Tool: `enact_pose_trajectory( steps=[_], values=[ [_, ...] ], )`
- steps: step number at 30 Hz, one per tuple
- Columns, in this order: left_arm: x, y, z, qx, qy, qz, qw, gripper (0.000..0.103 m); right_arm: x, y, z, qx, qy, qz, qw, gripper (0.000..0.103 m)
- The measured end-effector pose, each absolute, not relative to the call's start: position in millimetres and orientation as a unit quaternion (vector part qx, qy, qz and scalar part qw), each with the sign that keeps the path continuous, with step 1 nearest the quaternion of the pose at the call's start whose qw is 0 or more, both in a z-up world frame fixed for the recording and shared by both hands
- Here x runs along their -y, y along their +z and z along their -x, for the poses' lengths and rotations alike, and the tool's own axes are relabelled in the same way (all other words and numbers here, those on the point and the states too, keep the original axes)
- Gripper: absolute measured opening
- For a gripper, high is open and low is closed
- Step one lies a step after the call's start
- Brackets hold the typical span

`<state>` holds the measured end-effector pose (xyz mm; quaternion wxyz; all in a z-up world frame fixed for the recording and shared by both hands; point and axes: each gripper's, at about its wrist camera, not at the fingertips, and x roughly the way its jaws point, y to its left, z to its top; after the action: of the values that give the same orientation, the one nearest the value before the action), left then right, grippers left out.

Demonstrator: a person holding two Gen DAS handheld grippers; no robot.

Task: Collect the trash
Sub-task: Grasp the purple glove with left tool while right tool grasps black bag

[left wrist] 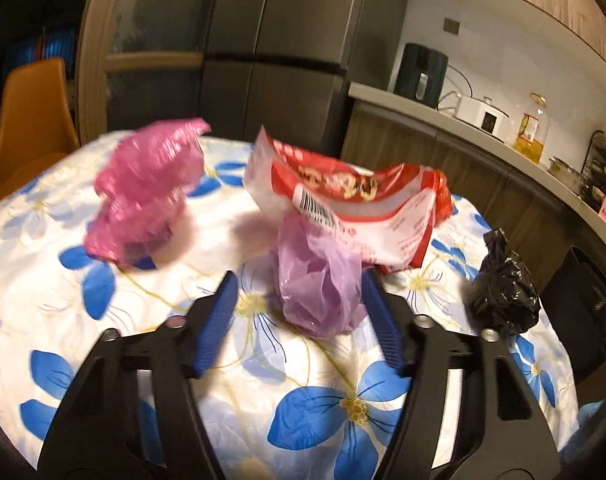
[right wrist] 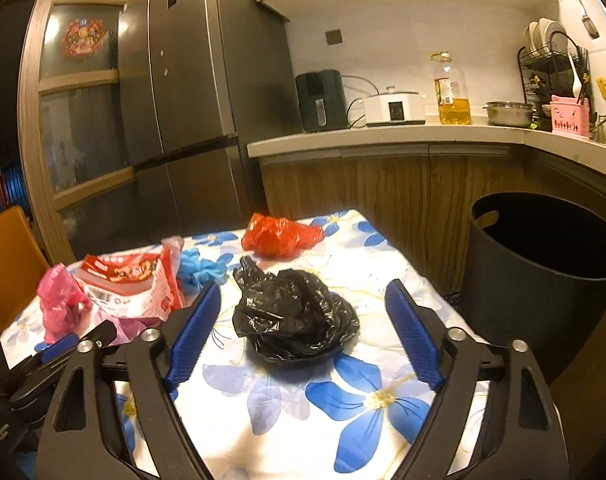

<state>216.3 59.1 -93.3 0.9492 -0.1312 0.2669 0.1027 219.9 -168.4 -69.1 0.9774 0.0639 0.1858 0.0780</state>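
Observation:
Trash lies on a flowered tablecloth (left wrist: pixel 231 412). In the left wrist view my left gripper (left wrist: pixel 299 284) is open, with a crumpled lilac bag (left wrist: pixel 319 284) between its blue fingers, close to the right one. Behind it lie a red-and-white snack wrapper (left wrist: pixel 355 200) and a pink bag (left wrist: pixel 147 192). A black bag (left wrist: pixel 503 288) lies at the right. In the right wrist view my right gripper (right wrist: pixel 303 292) is open around the black bag (right wrist: pixel 295 312). A red bag (right wrist: pixel 279 236), a blue scrap (right wrist: pixel 201 268), the wrapper (right wrist: pixel 131 284) and the pink bag (right wrist: pixel 61 300) lie beyond. My left gripper's fingers (right wrist: pixel 59 346) show at the left.
A dark round bin (right wrist: pixel 543 276) stands on the floor right of the table (right wrist: pixel 383 320), below the kitchen counter (right wrist: pixel 423 136). A fridge (right wrist: pixel 199 100) stands behind the table. An orange chair (left wrist: pixel 31 120) stands at the far left.

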Motion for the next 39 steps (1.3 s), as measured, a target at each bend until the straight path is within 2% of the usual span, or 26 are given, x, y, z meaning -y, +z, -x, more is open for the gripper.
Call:
enact_pose_trajectory(
  steps=[6,9,21,26,29,31,33,34,36,39],
  values=[
    [-69.7,-105.9,-221.3,-0.287,0.072,0.166,0.941,0.016,159.3,-74.0,-231.6,-0.197,0.08,-0.061,0.975,0.079],
    [-71.6,-105.7,-219.0,-0.287,0.059,0.174,0.94,0.005,156.6,-73.9,-234.3,-0.197,0.079,-0.057,0.976,0.079],
    [-78.9,-77.4,-135.3,-0.227,0.053,0.159,0.959,0.003,147.8,-82.5,-248.3,-0.223,0.086,-0.043,0.97,0.075],
    [-86.3,-65.5,-118.4,-0.21,0.067,0.162,0.962,0.003,144.7,-90.2,-255.9,-0.245,0.081,-0.037,0.965,0.066],
    [-83.5,-60.1,-115.8,-0.204,0.065,0.155,0.964,0.003,145.8,-92.7,-257.5,-0.25,0.084,-0.041,0.964,0.054],
    [-80.1,-58.6,-113.6,-0.202,0.063,0.149,0.966,0.003,146.4,-93.7,-258.5,-0.254,0.089,-0.042,0.962,0.039],
    [-76.4,-56.7,-112.1,-0.2,0.061,0.146,0.967,0.003,146.5,-94.9,-259.0,-0.259,0.096,-0.043,0.96,0.032],
    [-76.5,-55.5,-111.3,-0.199,0.06,0.145,0.967,0.003,146.0,-95.0,-258.9,-0.261,0.098,-0.043,0.959,0.024],
    [-76.6,-53.7,-108.9,-0.196,0.058,0.143,0.968,0.003,146.6,-94.3,-257.3,-0.261,0.104,-0.044,0.959,0.014],
    [-74.1,-49.5,-106.4,-0.189,0.055,0.14,0.97,0.003,149.8,-89.9,-250.4,-0.25,0.113,-0.049,0.96,0.009]
  ],
)
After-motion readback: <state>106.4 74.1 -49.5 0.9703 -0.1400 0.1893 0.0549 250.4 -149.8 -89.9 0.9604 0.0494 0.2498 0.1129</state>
